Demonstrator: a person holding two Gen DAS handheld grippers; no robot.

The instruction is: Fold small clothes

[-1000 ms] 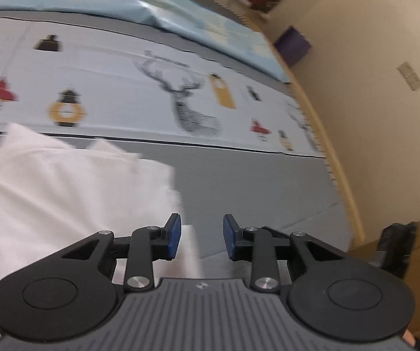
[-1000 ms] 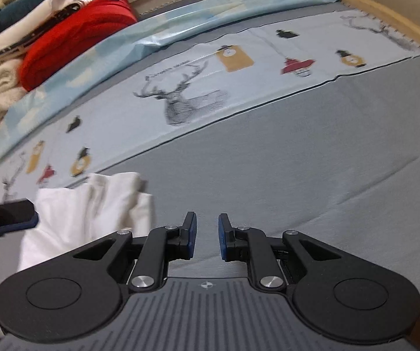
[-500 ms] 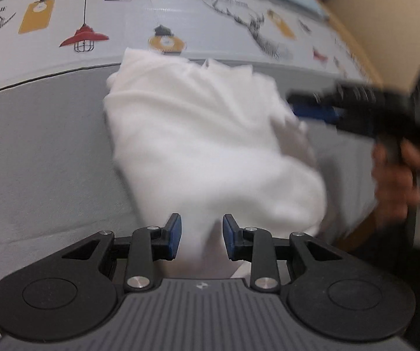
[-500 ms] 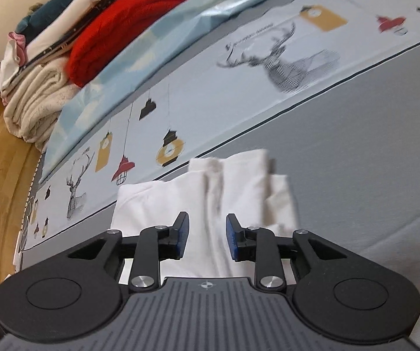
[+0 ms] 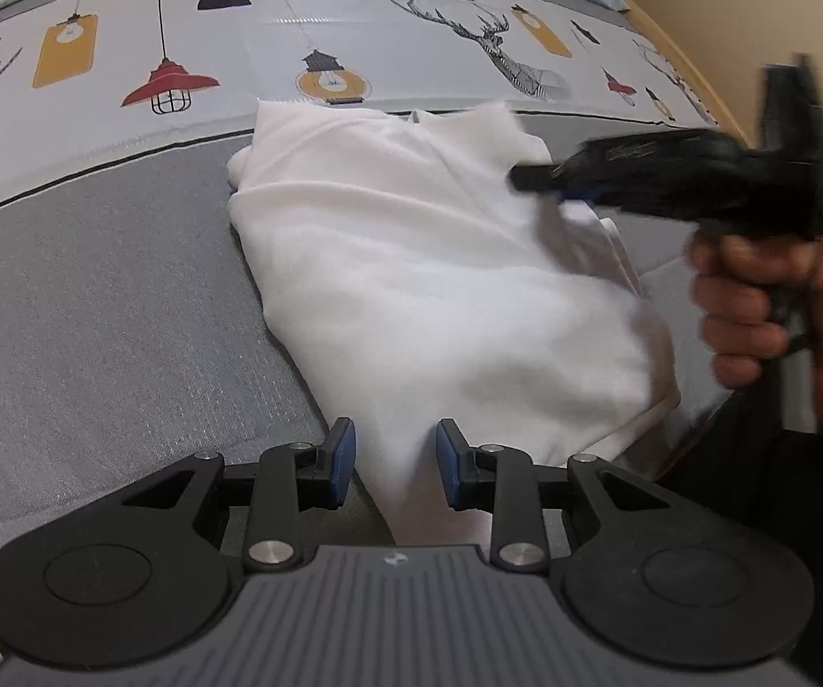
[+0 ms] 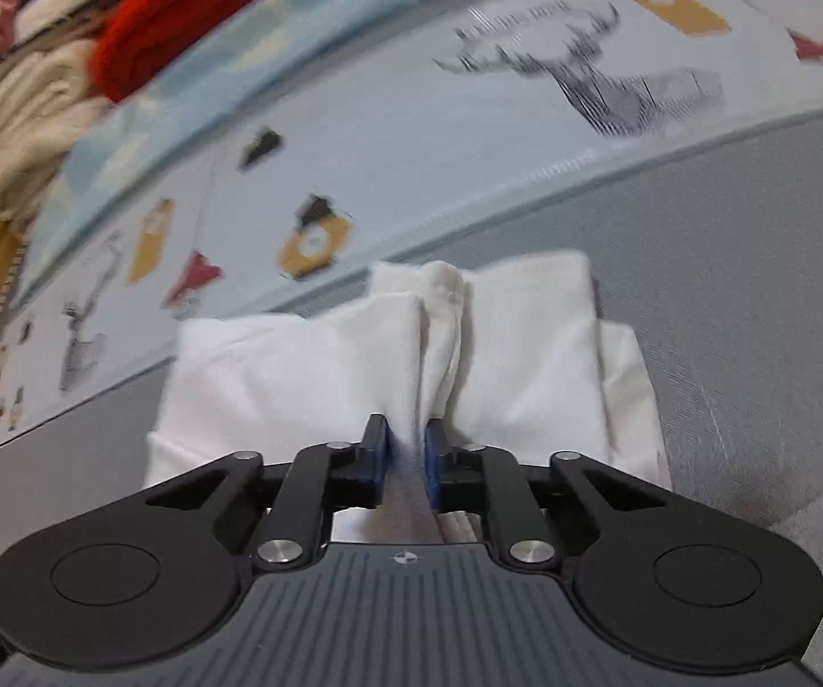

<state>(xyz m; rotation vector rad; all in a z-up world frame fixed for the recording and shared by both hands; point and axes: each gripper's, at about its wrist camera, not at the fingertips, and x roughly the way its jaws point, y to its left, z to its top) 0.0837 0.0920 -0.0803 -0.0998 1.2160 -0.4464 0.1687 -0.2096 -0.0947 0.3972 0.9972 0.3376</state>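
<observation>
A white garment (image 5: 422, 286) lies crumpled on the grey bed cover (image 5: 96, 315). My left gripper (image 5: 395, 458) hangs open over its near corner; cloth runs between the fingers without being pinched. In the left wrist view my right gripper (image 5: 531, 180), held by a hand (image 5: 755, 309), reaches onto the garment's right side. In the right wrist view the garment (image 6: 526, 355) shows several folds, and my right gripper (image 6: 405, 455) has its jaws closing on a raised fold, with the blue pads against the cloth.
A pale printed sheet (image 5: 182, 57) with lamps and deer crosses the bed behind the garment. A pile of folded clothes, one red (image 6: 142, 40), sits at the far left. The wooden bed edge (image 5: 697, 74) and a wall run along the right.
My left gripper swung over the garment's near corner, then held still. My right gripper moved in onto the garment, and its jaws narrowed around a fold.
</observation>
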